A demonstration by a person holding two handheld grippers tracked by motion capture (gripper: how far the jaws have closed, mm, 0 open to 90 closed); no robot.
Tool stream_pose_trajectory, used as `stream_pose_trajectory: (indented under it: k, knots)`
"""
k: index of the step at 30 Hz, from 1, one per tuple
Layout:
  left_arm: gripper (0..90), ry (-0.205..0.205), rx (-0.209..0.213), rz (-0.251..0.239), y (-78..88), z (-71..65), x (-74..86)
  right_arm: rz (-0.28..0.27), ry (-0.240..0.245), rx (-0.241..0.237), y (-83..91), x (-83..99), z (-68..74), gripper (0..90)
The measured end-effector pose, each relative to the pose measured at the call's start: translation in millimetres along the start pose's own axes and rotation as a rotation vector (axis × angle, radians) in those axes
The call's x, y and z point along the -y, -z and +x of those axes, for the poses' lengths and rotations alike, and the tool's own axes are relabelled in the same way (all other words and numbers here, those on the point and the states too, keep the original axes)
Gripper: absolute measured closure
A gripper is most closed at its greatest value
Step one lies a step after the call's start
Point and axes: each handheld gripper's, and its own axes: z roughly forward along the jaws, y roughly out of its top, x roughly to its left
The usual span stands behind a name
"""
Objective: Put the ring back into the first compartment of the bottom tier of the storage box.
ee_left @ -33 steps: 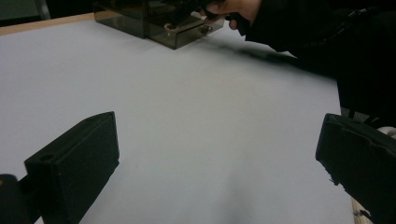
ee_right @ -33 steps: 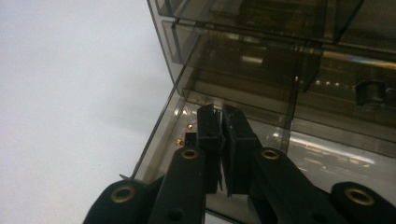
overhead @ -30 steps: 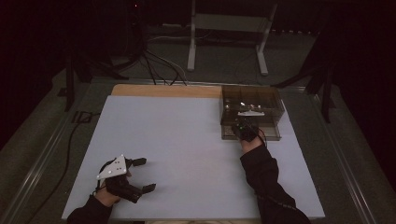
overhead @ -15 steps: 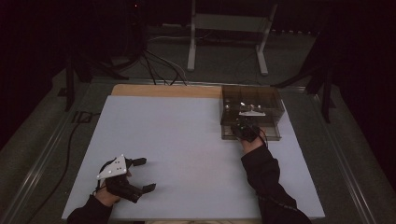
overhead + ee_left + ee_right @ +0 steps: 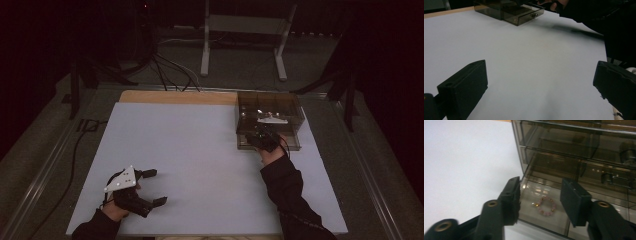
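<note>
A pink bracelet (image 5: 545, 206) lies in the open drawer (image 5: 564, 222) of a box (image 5: 269, 106) near the tabletop's far right corner. The right gripper (image 5: 540, 200) hangs spread over it. The left gripper (image 5: 150, 187) is spread near the front left corner.

There were two tools: the left tool (image 5: 150, 187) and the right tool (image 5: 540, 200). One smoky clear drawer box (image 5: 270, 107) stood on the one table (image 5: 190, 150). One pink bead bracelet (image 5: 545, 206) lay in its open drawer (image 5: 544, 220).
</note>
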Motion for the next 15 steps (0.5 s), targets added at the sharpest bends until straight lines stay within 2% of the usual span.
stream_pose_trajectory:
  k: [5, 6, 8, 11, 13, 15]
  knots:
    - [0.7, 0.003, -0.002, 0.000, 0.2, 0.6, 0.3, -0.005, 0.005, -0.003, 3.7, -2.1, 2.6, 42.5]
    - [0.7, 0.001, -0.002, -0.001, 0.2, 0.3, 0.1, -0.010, 0.006, 0.003, 4.8, -2.6, 2.9, 39.2]
    - [0.7, 0.001, -0.003, 0.003, -0.1, 0.2, 0.3, 0.004, -0.002, -0.025, 4.9, -4.7, 2.7, 29.9]
    - [0.7, 0.003, 0.000, -0.003, -0.2, 0.1, -0.5, 0.004, 0.000, -0.036, 5.7, -5.8, 3.6, 20.1]
    - [0.7, 0.003, -0.001, -0.005, -0.5, -0.1, -0.9, -0.001, -0.001, -0.043, 6.3, -6.1, 3.8, 17.8]
    - [0.7, 0.003, 0.000, 0.001, -1.4, 0.1, -1.0, -0.008, 0.009, -0.082, 8.9, -7.5, 6.6, 9.8]
